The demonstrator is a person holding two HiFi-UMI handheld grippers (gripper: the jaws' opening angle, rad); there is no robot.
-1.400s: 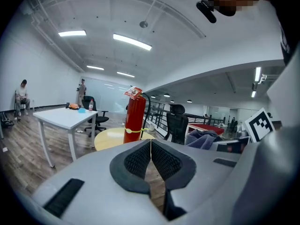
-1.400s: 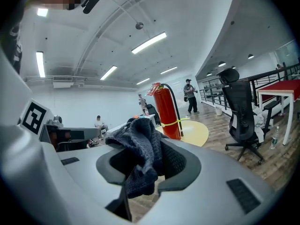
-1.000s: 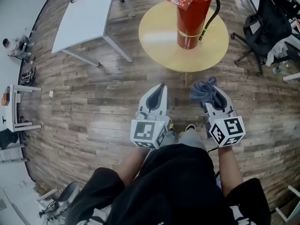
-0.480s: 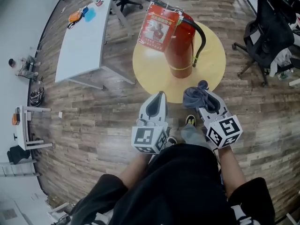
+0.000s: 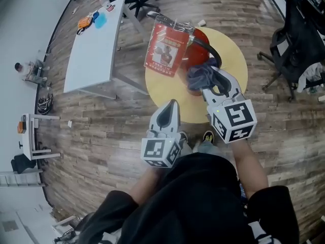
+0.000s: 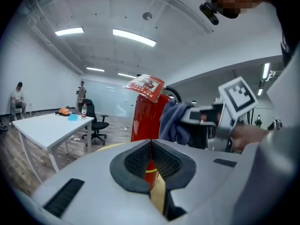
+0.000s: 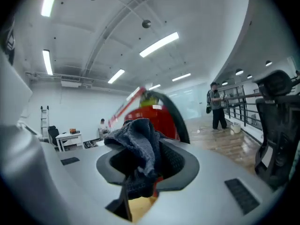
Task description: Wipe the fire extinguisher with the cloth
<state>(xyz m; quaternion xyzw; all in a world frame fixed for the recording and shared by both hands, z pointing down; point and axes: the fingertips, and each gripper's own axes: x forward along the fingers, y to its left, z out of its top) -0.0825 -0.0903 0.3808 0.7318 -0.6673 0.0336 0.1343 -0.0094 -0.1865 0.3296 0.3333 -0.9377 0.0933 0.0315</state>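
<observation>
- My left gripper (image 5: 171,110) hangs shut and empty, just short of the table (image 5: 162,88).
- The extinguisher (image 5: 202,38) stands upright on that round table, with its tag (image 5: 165,50) dangling on the left.
- My right gripper (image 5: 212,80) is clamped on the cloth (image 5: 199,75), right at the red body.
- I'd press the bunch flat and stroke along the cylinder, clear of the hose (image 5: 209,49).

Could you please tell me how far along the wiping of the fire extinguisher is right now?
Done: the cloth is clamped in the right hand-held gripper. In hand: the cloth is held at the fire extinguisher, near its top, on the round yellow table; contact is unclear. Left: the wiping itself, which nothing shows as done. The left hand-held gripper is shut, empty and held back.
</observation>
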